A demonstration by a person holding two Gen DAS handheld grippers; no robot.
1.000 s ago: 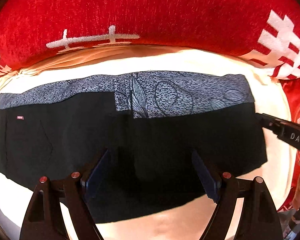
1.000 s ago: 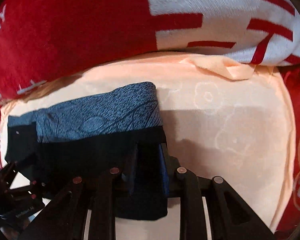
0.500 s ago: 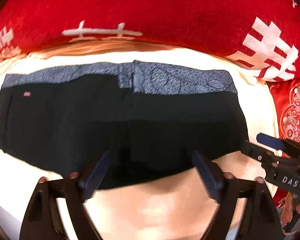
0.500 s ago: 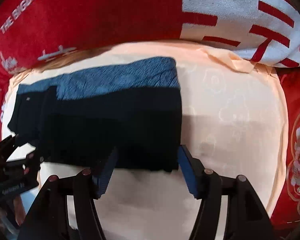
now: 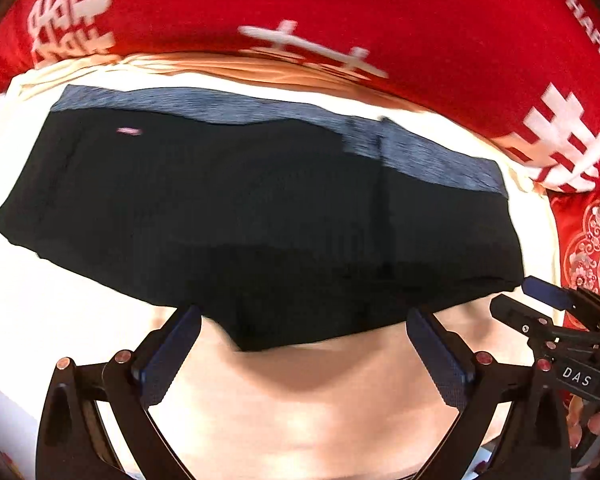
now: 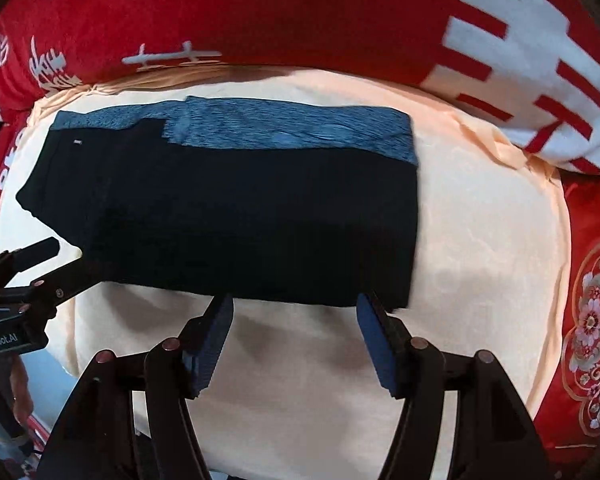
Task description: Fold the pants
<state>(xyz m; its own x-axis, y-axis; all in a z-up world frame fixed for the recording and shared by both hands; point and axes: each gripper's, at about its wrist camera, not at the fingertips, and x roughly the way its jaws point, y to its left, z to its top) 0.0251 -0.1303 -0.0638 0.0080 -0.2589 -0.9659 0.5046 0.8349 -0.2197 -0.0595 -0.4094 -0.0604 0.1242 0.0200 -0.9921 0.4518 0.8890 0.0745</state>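
both spread grippers, left gripper [image 5: 304,344] and right gripper [image 6: 296,332], just short of folded pants [image 6: 240,216]

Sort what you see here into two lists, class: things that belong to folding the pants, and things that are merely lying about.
Belongs to the job:
- black pants with a blue patterned band, lying flat on the sheet
- left gripper, open, holding nothing
- right gripper, open, holding nothing
- cream sheet, the folding surface

Just lying about:
- red blanket with white characters
- red embroidered cloth
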